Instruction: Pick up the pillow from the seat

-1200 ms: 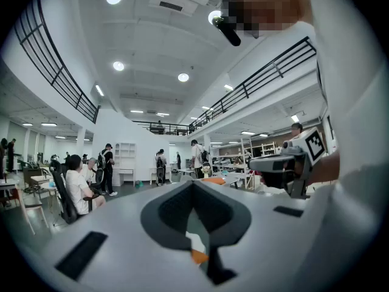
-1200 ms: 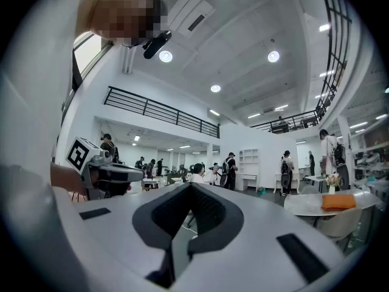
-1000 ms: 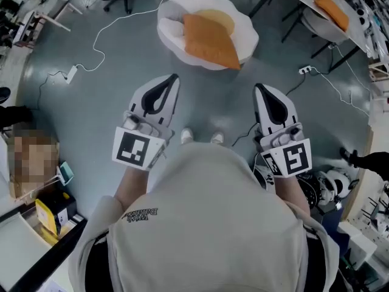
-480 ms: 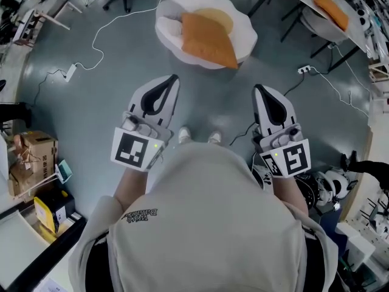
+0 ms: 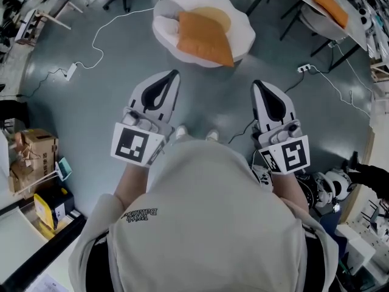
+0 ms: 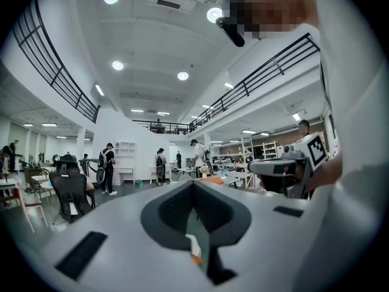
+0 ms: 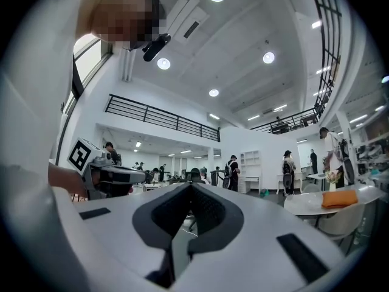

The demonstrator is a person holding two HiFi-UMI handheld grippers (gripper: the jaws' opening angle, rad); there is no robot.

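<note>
Orange pillow (image 5: 203, 39) is lying on the white seat (image 5: 245, 35), well apart from the left hand-held gripper (image 5: 174, 75) and right hand-held gripper (image 5: 256, 84), both hovering pressed together, holding nothing.

Seat cushion (image 5: 214, 16) partly beneath pillow (image 5: 203, 39)

An orange pillow (image 5: 203, 39) lies on a white seat (image 5: 246, 36) at upper centre. The floor (image 5: 91, 96) is grey. Black-and-white square markers pattern the left gripper (image 5: 171, 76) and right gripper (image 5: 258, 86).
</note>
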